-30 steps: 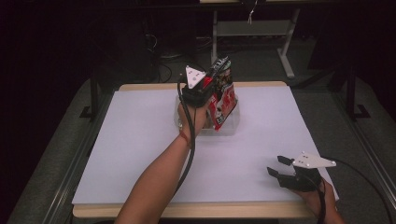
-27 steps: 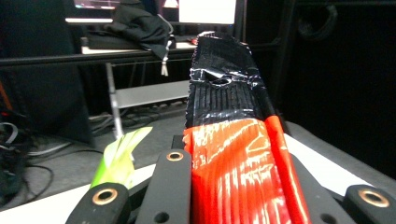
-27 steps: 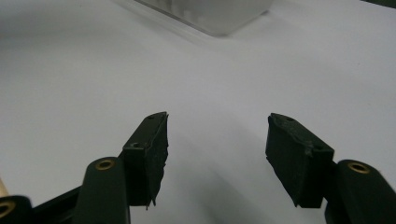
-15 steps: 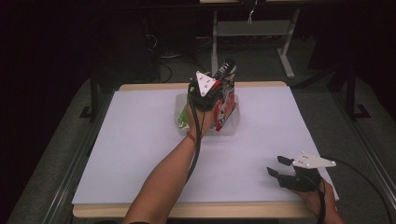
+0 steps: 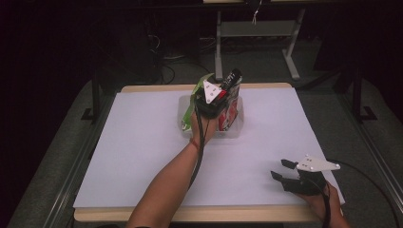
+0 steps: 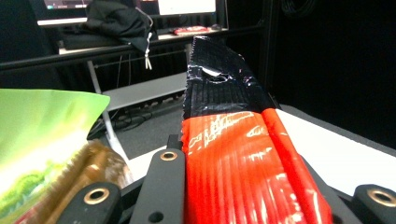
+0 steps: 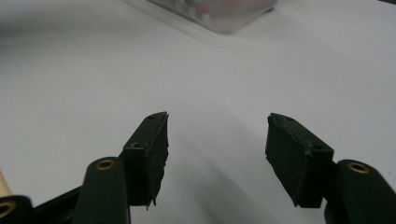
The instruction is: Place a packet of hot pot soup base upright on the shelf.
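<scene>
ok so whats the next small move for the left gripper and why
Probably lift the red and black packet straight up. The left gripper is shut on it over the clear bin, and a green packet stands close beside it, so a vertical pull seems least likely to drag that along.

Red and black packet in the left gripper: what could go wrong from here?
The left gripper is shut on the red and black packet over the clear bin. Two risks:
1. The glossy wrapper may slip or crumple between the fingers.
2. The green packet leans right beside it, so any move could drag or tip it, or shift the light bin.
The right gripper rests open, far off, unable to steady anything.
</scene>
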A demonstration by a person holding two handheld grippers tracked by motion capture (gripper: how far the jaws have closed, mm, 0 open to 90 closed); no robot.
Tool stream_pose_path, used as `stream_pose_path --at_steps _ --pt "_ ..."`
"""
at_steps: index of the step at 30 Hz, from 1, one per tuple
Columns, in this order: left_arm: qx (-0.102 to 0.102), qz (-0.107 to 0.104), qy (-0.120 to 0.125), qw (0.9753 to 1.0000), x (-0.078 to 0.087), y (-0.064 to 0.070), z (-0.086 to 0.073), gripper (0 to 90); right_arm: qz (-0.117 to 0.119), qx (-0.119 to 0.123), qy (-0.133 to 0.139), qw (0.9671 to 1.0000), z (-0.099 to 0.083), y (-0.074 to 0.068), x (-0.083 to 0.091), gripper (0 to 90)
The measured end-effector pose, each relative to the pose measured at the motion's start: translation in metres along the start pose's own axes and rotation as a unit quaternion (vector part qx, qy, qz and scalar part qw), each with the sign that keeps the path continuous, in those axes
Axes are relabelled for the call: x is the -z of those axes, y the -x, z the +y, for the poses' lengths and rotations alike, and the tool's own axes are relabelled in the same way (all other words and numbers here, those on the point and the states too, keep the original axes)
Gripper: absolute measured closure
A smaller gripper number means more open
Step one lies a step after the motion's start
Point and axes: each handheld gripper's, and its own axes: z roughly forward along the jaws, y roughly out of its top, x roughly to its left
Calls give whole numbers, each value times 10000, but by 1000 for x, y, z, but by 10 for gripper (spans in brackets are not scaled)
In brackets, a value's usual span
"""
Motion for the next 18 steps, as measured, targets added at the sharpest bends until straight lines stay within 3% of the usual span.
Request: stream_pose_path --at_steps 4,9,18 --pt "-99 -35 -54 9999 0 1 1 734 -5 -20 -42 10000 -1 1 -2 388" --pt "-37 -77 -72 9999 2 -3 -4 733 8 43 -39 10000 0 -1 -2 388" --pt "-98 -177 -188 9996 4 -6 -11 732 31 57 -86 9999 0 -2 -4 391"
